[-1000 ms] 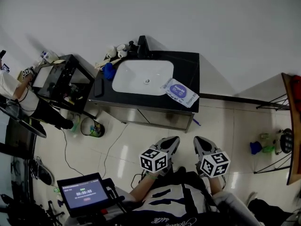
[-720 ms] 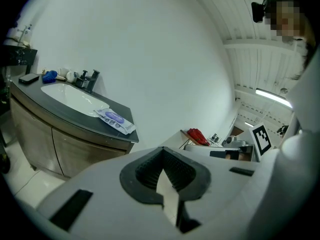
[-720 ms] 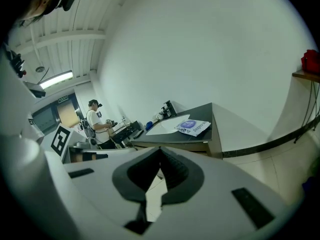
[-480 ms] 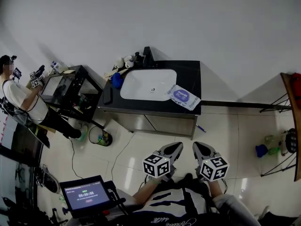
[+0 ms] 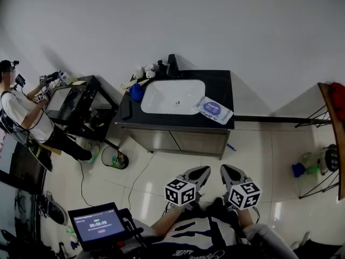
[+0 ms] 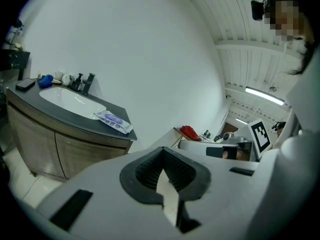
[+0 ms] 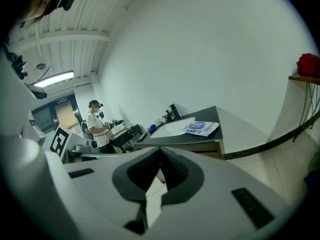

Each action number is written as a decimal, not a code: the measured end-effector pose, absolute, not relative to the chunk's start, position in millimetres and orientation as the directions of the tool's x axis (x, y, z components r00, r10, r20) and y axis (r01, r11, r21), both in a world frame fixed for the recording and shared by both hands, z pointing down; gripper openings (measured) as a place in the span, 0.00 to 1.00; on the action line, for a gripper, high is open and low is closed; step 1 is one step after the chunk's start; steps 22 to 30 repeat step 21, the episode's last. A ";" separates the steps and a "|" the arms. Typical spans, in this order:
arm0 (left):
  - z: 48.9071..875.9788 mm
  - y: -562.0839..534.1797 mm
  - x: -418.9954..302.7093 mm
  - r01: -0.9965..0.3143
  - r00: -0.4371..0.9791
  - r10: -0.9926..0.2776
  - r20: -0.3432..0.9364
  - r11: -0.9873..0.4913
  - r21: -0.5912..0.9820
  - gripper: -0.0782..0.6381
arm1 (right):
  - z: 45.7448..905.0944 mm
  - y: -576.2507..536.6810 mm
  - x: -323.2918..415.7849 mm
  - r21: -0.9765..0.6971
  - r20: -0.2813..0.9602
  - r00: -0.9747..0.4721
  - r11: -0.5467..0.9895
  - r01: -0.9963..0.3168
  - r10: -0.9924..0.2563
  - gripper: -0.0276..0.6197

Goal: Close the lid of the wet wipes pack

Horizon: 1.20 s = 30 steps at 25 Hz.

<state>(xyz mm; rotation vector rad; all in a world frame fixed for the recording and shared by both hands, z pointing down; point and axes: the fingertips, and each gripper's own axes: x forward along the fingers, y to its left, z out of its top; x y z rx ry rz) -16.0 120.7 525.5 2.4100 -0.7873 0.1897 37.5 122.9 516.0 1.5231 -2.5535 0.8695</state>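
Your left tongs (image 5: 201, 170) and right tongs (image 5: 226, 169) hang low by your body, each with its jaws together on nothing. Reach in and push off-centre, and you'd likely skid the light wipes pack (image 5: 214, 109) toward the counter's (image 5: 220, 85) front edge instead of seating its lid. The pack lies well ahead of both tongs, flat on the black counter, just right of the sink (image 5: 172, 96).

My head camera looked steeply down at the far sink counter (image 5: 218, 85). Cameras on my left gripper (image 5: 202, 170) and right gripper (image 5: 225, 169) faced that same counter from low, well back.
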 end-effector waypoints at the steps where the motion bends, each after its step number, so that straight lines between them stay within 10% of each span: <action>1: 527.0 121.1 -19.1 -0.579 0.814 -0.495 0.303 -0.650 0.492 0.11 | 517.7 123.5 35.2 -0.439 0.312 -0.514 0.359 -0.824 -0.799 0.04; 30: 521.4 140.5 -35.9 -0.574 0.815 -0.499 0.294 -0.631 0.522 0.11 | 505.5 146.2 25.3 -0.422 0.322 -0.495 0.347 -0.838 -0.807 0.04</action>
